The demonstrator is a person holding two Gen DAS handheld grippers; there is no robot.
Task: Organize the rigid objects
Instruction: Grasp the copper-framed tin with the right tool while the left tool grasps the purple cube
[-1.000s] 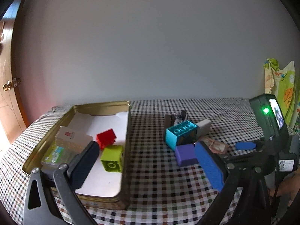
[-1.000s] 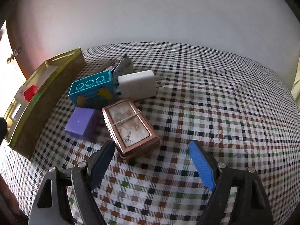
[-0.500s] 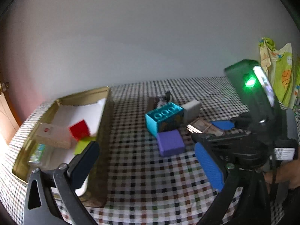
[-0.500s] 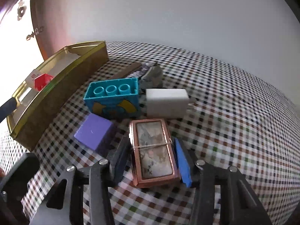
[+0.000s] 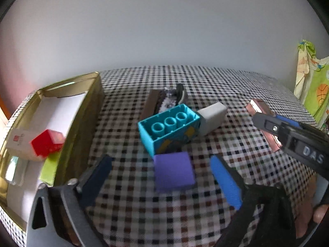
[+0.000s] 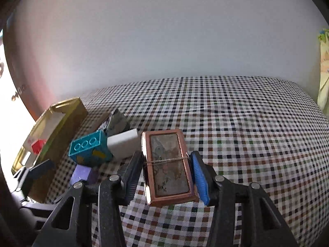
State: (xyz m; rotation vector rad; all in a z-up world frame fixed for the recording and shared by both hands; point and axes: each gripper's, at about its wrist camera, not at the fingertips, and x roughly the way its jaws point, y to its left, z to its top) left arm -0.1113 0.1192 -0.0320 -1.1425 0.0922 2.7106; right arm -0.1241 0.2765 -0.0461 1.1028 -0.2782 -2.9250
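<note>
With the right gripper (image 6: 168,169) clamped on the copper case (image 6: 168,164), carry it level toward the gold tin (image 6: 61,121) at nine o'clock, while the left gripper (image 5: 162,177), jaws just narrowing yet apart, seemingly straddles the purple block (image 5: 173,169).

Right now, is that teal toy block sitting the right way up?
No, tipped. The teal block lies on the checked cloth with its hollow, tubed underside showing, beside the white charger.
</note>
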